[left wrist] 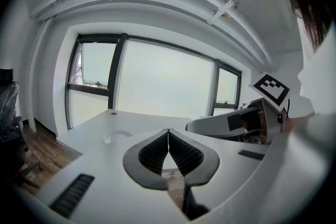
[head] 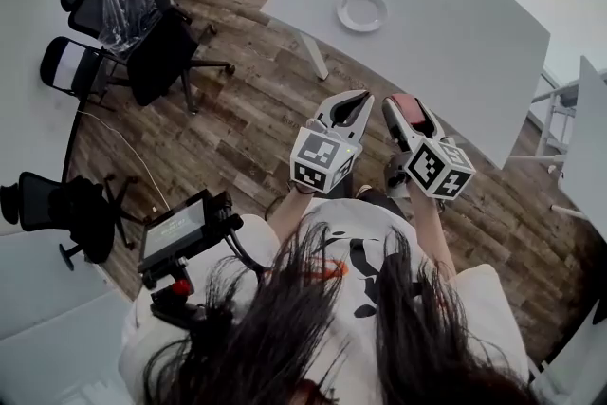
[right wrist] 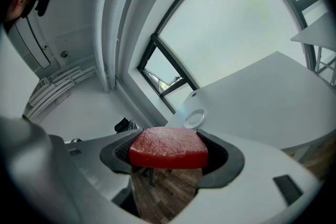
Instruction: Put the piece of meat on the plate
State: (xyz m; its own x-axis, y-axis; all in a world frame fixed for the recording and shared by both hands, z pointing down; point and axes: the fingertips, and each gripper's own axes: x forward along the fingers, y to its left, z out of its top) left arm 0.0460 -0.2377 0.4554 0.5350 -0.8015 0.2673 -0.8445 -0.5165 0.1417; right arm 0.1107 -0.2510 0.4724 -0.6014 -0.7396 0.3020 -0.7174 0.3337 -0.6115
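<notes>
My right gripper (head: 406, 107) squeezes the red piece of meat (right wrist: 168, 147) between its jaws, in the air, well short of the plate (head: 362, 11). My left gripper (left wrist: 168, 136) is closed on nothing. The plate sits, I think, near the table's (head: 455, 38) edge.

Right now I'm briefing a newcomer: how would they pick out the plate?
Look to the big white table standing on the wooden floor. Toward its far end lies a small round white plate, empty and the only dish on that tabletop.
</notes>
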